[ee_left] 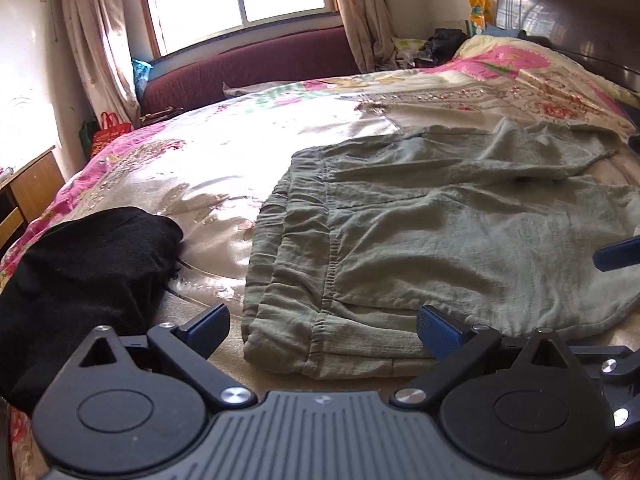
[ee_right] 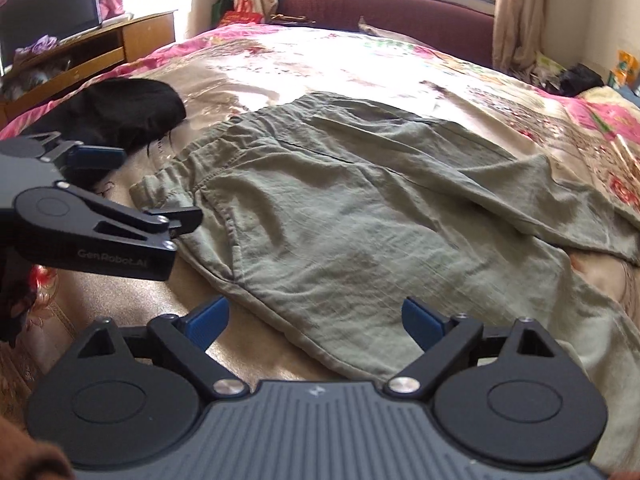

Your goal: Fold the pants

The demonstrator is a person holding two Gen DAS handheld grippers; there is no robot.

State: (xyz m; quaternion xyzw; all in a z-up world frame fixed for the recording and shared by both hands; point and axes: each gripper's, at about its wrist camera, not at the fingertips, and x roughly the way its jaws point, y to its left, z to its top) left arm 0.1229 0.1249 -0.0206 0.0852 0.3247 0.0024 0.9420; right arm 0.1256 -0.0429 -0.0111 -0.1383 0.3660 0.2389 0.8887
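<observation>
Grey-green pants (ee_left: pixel 440 236) lie spread flat on the bed, waistband to the left, legs running off right; they fill the middle of the right wrist view (ee_right: pixel 360 216). My left gripper (ee_left: pixel 320 330) is open, its blue-padded fingers wide apart just above the near waistband corner, holding nothing. It also shows in the right wrist view (ee_right: pixel 156 188) at the left, beside the waistband. My right gripper (ee_right: pixel 316 322) is open and empty over the near edge of the pants at the seat. One of its blue fingers (ee_left: pixel 616 254) shows at the right edge of the left wrist view.
A black garment (ee_left: pixel 88 276) lies bunched on the bed left of the waistband, also in the right wrist view (ee_right: pixel 120 116). The floral quilt (ee_left: pixel 192 176) covers the bed. A dark headboard (ee_left: pixel 580 20) stands right, a maroon sofa (ee_left: pixel 256 64) under the window, a wooden desk (ee_right: pixel 100 48) at the foot.
</observation>
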